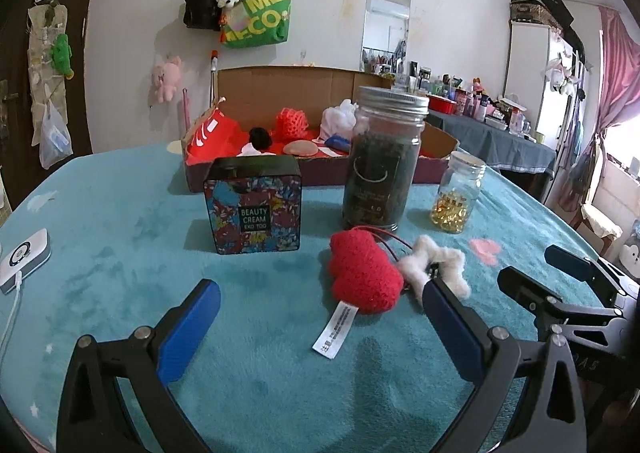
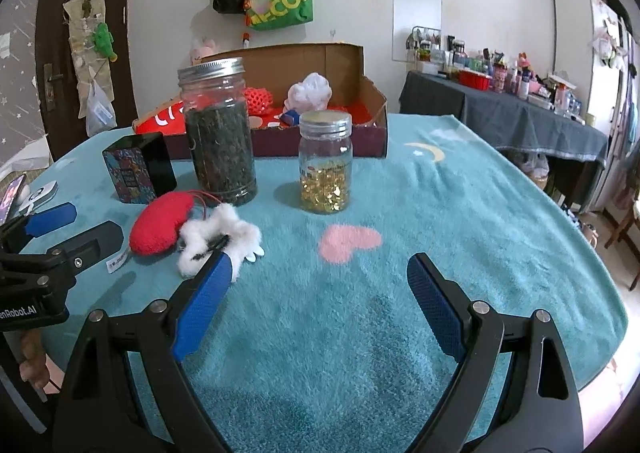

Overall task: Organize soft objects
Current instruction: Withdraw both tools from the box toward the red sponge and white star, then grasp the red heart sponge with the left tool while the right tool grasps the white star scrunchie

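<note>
Both grippers hung low over the teal fleece-covered table [image 2: 460,189], the left gripper [image 1: 320,293] and right gripper [image 2: 320,273] with jaws spread wide and empty. The open cardboard box [image 1: 280,81] already held several soft pieces. The red knitted plush [image 1: 364,273] and the white fluffy toy [image 2: 218,231], touching each other beside the tall tea-leaf jar [image 2: 218,133], lay unsorted.

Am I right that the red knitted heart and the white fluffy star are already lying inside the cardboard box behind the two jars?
Not quite: the red heart and white star lie on the blue blanket, in front of the two jars, as the left wrist view shows. The cardboard box stands behind them.
</note>
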`<state>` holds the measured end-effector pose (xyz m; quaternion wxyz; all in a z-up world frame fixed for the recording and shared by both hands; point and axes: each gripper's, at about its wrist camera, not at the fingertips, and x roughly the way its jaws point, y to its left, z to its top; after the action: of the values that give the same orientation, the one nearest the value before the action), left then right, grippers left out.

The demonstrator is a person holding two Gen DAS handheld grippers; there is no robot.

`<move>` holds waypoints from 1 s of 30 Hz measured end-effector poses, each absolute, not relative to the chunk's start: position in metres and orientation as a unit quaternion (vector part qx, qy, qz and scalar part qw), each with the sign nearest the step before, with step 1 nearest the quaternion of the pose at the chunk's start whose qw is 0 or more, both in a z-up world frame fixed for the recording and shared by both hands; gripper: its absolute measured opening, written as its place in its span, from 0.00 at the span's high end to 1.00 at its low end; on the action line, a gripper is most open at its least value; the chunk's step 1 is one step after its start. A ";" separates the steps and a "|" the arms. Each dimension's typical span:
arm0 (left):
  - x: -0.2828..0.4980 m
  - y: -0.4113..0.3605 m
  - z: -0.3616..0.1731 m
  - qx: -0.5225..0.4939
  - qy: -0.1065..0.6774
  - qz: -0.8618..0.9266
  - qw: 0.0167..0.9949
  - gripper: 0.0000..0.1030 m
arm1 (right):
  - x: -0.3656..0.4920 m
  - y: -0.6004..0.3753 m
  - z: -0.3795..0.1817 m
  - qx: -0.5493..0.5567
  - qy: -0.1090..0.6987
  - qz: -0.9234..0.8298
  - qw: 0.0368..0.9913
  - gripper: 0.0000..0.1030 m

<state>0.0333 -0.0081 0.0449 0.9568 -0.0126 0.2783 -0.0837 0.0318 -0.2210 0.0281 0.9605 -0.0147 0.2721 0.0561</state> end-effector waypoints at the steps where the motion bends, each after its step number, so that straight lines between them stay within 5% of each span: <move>1: 0.034 -0.008 0.045 -0.012 0.280 -0.085 0.956 0.00 | 0.032 -0.221 0.028 -0.014 0.273 0.056 0.960 0.13; 30: 0.090 0.011 0.053 0.018 0.371 -0.125 0.920 0.00 | 0.104 -0.165 0.017 -0.089 0.421 0.189 0.882 0.13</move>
<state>0.0897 0.0110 0.0528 0.9200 0.0177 0.3710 -0.1246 0.1043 -0.1651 0.0171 0.8825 -0.0887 0.4215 0.1890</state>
